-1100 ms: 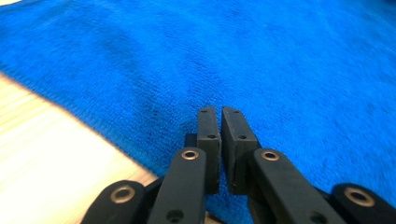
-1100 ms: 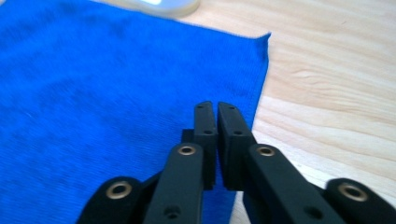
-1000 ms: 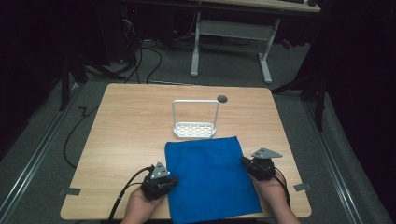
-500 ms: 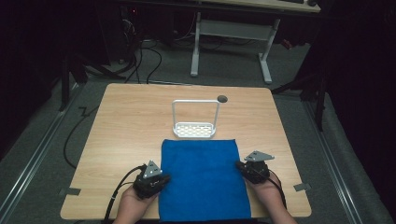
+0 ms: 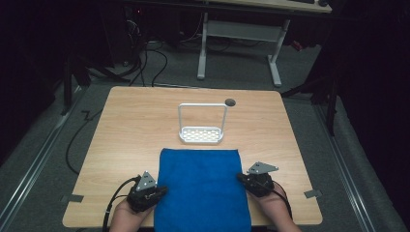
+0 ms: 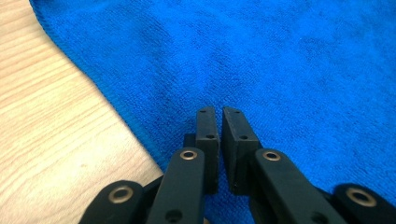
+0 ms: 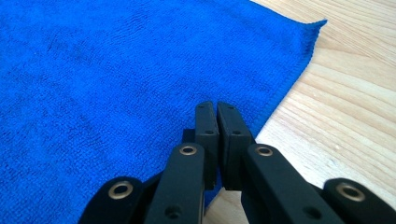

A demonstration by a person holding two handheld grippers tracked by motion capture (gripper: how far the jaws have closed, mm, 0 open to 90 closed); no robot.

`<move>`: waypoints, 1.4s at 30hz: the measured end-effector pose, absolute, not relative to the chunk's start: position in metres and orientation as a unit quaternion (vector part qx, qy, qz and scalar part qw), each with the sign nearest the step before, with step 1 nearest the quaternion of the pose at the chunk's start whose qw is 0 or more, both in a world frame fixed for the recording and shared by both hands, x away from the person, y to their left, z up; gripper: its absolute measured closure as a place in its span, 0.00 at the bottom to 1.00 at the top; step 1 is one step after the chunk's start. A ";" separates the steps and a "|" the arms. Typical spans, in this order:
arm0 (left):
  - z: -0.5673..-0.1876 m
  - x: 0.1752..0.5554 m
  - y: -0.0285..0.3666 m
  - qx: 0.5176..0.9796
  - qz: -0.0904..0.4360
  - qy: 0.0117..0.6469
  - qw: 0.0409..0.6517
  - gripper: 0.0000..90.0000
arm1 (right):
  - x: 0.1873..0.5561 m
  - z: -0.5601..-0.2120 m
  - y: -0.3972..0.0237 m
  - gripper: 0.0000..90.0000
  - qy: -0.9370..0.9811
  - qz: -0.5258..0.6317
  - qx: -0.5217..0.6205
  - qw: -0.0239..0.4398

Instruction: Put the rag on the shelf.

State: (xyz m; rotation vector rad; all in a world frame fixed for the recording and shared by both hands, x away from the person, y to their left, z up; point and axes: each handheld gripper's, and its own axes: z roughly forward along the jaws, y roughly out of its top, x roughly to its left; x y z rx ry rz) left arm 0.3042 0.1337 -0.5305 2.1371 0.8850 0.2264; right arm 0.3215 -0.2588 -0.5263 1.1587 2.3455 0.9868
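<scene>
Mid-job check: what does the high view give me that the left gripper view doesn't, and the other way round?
High view alone: the white wire rack beyond the blue cloth, the dark round hole near the table's far edge, the right claw at the cloth's right edge, both hands, and the floor with desk legs behind.

Left gripper view alone: the cloth's weave and stitched hem close up, and the left claw's jaws nearly closed, a narrow gap between them, over the cloth.

Shared: the cloth, the wooden table and the left claw at the cloth's left edge.

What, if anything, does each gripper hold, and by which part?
Both grip the blue cloth: left gripper its left edge, right gripper its right edge, jaws nearly shut.
</scene>
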 end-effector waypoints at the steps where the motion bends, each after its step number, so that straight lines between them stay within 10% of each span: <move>1: -0.530 0.305 0.135 0.842 0.084 0.352 0.399 0.94 | 0.321 -0.526 -0.258 0.98 0.828 0.347 0.406 0.171; 25: -0.524 0.403 0.138 0.776 0.165 0.445 0.416 0.63 | 0.302 -0.518 -0.291 0.84 0.794 0.372 0.423 0.227; 42: -0.536 0.428 0.132 0.772 0.120 0.463 0.419 0.73 | 0.296 -0.525 -0.296 0.73 0.780 0.387 0.434 0.232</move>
